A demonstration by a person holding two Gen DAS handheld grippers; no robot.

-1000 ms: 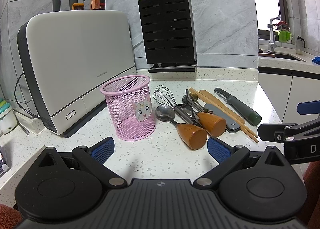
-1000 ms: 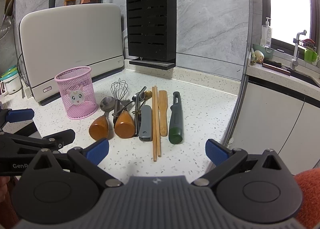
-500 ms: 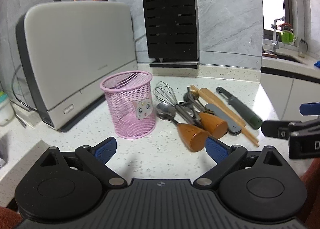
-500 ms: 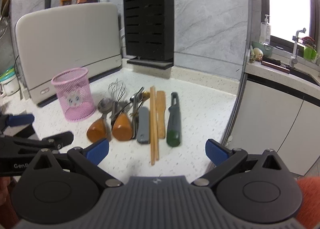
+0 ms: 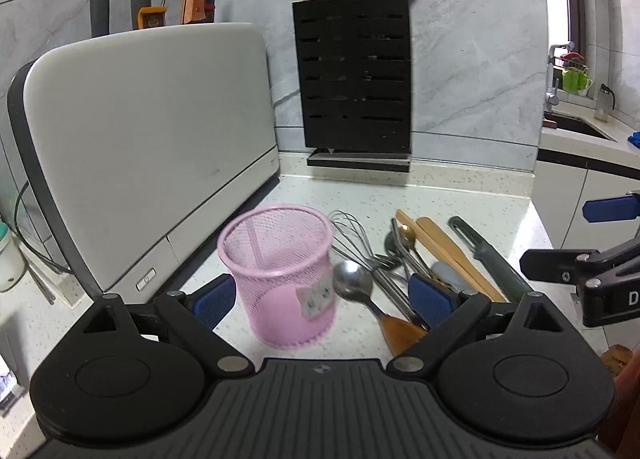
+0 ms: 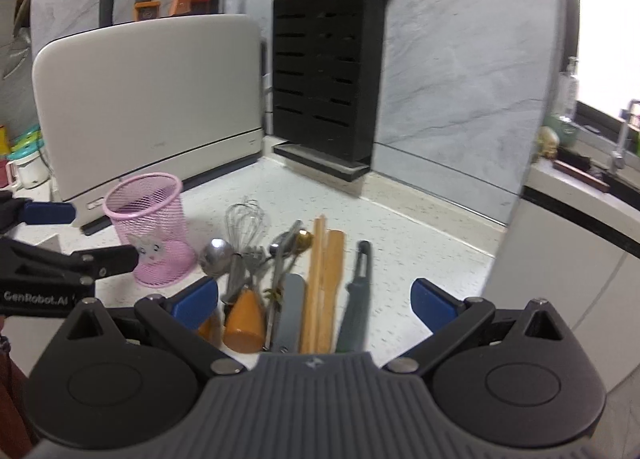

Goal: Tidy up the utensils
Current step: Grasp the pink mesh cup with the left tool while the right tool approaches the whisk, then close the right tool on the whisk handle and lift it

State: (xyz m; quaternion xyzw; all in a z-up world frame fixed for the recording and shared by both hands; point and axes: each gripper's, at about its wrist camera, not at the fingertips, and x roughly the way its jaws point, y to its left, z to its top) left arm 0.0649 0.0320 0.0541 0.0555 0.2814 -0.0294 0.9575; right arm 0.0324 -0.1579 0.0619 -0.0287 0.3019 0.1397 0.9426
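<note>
Approach step, nothing grasped yet. Left gripper (image 5: 322, 297) spread wide, framing the empty pink wire-mesh cup (image 5: 280, 275) on the speckled white counter (image 5: 460, 195). Right gripper (image 6: 314, 299) also spread, empty, over the row of loose utensils (image 6: 296, 279) just beside the cup. Next, probably: pinch one handle, drop it into the cup.

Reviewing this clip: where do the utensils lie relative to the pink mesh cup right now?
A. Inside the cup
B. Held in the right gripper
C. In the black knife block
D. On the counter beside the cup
D. The whisk, spoons, chopsticks and peeler lie in a row on the counter next to the pink mesh cup, which looks empty; both grippers are open and hold nothing.
</note>
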